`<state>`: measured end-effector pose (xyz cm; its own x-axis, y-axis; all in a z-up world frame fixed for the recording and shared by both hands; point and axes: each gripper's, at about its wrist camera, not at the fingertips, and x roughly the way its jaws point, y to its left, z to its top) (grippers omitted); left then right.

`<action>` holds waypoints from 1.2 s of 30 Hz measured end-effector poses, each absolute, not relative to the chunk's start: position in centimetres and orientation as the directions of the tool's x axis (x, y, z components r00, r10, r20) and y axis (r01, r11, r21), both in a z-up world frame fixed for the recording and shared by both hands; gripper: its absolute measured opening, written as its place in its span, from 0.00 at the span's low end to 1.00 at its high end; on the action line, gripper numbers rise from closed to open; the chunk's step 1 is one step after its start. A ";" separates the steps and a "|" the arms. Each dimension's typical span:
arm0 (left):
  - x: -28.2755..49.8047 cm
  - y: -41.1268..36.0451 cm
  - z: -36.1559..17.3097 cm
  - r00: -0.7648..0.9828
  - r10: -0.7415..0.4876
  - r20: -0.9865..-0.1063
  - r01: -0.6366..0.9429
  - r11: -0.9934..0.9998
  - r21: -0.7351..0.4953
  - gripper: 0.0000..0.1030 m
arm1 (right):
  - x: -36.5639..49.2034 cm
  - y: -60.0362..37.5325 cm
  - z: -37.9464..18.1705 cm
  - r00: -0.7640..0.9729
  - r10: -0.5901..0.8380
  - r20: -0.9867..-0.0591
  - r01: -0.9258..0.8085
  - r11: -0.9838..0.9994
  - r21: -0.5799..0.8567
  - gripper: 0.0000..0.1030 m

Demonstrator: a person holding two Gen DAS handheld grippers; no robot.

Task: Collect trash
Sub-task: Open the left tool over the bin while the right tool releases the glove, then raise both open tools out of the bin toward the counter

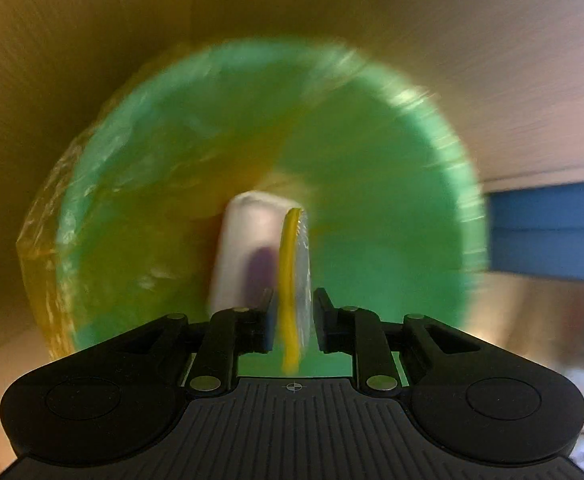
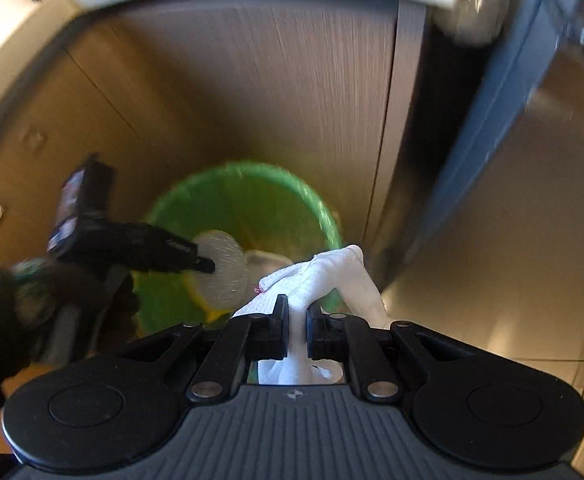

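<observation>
Both over green bin (image 2: 244, 216) — left gripper (image 1: 292, 312) pinching yellow-edged wrapper (image 1: 292, 264) | right gripper (image 2: 297, 320) pinching white cloth (image 2: 332, 276)

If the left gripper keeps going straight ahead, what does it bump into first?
Probably the white container lying inside the green bin. The left gripper, holding a clear and yellow wrapper, points straight into the bin's mouth, and the container sits dead ahead. Blur makes the depth hard to judge.
</observation>
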<state>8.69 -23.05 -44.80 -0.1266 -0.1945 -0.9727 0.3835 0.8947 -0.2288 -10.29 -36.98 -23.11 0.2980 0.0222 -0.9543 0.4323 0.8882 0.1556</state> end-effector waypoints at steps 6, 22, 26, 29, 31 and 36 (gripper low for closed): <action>8.9 -21.1 -46.8 -0.089 -0.199 -0.976 0.354 0.909 -0.218 0.22 | -8.7 -36.4 -26.2 0.269 0.057 -0.961 0.385 0.908 0.162 0.08; 6.5 -9.8 -35.5 0.055 -0.377 -0.924 0.229 0.906 -0.356 0.22 | 1.3 -31.9 -38.2 0.078 0.237 -0.968 0.399 0.883 0.248 0.27; 6.8 -8.2 -35.0 0.053 -0.406 -0.912 0.210 0.898 -0.387 0.22 | 2.7 -31.0 -41.6 0.030 0.259 -0.965 0.422 0.872 0.247 0.27; 7.2 -7.7 -34.7 0.080 -0.440 -0.895 0.202 0.886 -0.417 0.22 | 4.6 -30.2 -45.7 -0.003 0.311 -0.950 0.459 0.845 0.275 0.26; 7.5 -7.5 -35.0 0.090 -0.461 -0.883 0.210 0.875 -0.436 0.22 | 6.2 -29.3 -49.4 -0.038 0.339 -0.940 0.474 0.834 0.282 0.18; 7.9 -7.7 -35.7 0.091 -0.465 -0.881 0.271 0.863 -0.427 0.22 | 8.7 -26.2 -61.0 -0.245 0.333 -0.911 0.515 0.840 0.168 0.17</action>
